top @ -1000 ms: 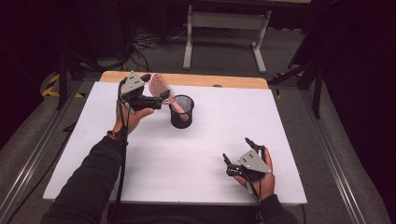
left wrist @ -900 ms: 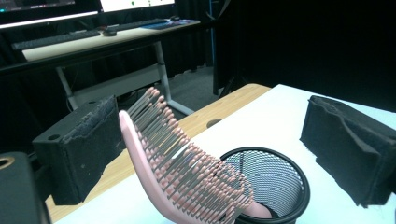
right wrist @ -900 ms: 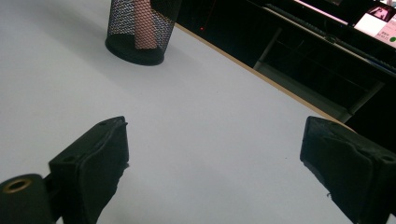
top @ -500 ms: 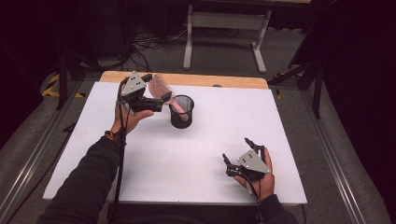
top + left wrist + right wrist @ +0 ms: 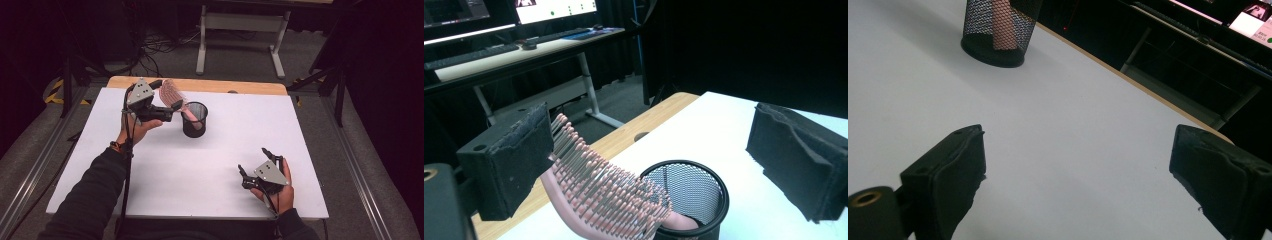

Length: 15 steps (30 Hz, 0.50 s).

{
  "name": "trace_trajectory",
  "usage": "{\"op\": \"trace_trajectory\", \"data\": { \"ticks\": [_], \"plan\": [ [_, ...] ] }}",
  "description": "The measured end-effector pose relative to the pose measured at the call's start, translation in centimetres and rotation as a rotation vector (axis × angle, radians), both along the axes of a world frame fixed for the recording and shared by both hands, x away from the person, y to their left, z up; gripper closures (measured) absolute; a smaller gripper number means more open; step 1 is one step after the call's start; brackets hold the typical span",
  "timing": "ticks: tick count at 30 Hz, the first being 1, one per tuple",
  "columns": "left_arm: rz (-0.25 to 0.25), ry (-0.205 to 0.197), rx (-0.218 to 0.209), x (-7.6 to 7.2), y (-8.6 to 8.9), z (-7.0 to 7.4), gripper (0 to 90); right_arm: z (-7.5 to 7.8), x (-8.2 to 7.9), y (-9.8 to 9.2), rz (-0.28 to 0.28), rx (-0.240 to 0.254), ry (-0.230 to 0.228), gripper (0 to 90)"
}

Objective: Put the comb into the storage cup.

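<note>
Since the earlier frame, left gripper [image 5: 167,107] has let go of the pink hairbrush [image 5: 611,197]; jaws now wide, brush just beside one pad. Brush stands handle-down in the black mesh cup [image 5: 194,119], long axis tilted, head leaning out over the rim; handle tip hidden by mesh. Right gripper [image 5: 256,167] wide, empty, resting on the desk [image 5: 220,165].

Dark room: grey floor [image 5: 240,55], white desk frame [image 5: 240,22], lit monitors [image 5: 554,7] behind
</note>
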<state>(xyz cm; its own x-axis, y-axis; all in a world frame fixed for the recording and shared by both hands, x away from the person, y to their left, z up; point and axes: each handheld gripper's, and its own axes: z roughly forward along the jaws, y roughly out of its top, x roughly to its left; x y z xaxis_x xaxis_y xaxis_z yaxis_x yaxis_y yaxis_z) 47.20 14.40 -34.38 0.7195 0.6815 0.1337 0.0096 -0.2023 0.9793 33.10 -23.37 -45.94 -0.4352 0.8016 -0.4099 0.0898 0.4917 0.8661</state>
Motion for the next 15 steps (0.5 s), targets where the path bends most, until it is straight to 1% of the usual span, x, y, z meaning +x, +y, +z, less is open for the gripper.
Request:
{"op": "trace_trajectory", "data": {
  "ticks": [3, 5, 8, 9, 11, 12, 15],
  "plan": [
    [-0.013, 0.000, -0.005, -0.1, 0.4, -0.1, 3.6, 0.0, 0.0, 0.0, 0.001, 0.003, -0.004, 8.6],
    [-0.023, -0.001, 0.002, -0.2, 0.6, -0.2, 3.2, 0.0, -0.1, 0.0, 0.002, 0.004, -0.005, 8.6],
    [-0.021, -0.010, 0.006, -0.4, 0.8, -0.2, 2.8, 0.1, -0.1, 0.0, 0.003, 0.007, -0.007, 8.6],
    [-0.026, -0.013, -0.003, -0.5, 1.0, -0.3, 2.8, 0.1, -0.1, 0.0, 0.001, 0.007, -0.007, 8.6],
    [-0.024, -0.018, 0.011, -0.7, 1.2, -0.2, 2.9, 0.1, -0.1, 0.0, 0.002, 0.008, -0.007, 8.6],
    [-0.030, -0.020, 0.006, -0.8, 1.2, -0.2, 2.8, 0.1, -0.1, 0.0, 0.002, 0.007, -0.006, 8.6],
    [-0.025, -0.032, 0.015, -1.2, 1.5, -0.1, 2.9, 0.1, -0.1, 0.0, 0.002, 0.006, -0.010, 8.6]
  ]
}}
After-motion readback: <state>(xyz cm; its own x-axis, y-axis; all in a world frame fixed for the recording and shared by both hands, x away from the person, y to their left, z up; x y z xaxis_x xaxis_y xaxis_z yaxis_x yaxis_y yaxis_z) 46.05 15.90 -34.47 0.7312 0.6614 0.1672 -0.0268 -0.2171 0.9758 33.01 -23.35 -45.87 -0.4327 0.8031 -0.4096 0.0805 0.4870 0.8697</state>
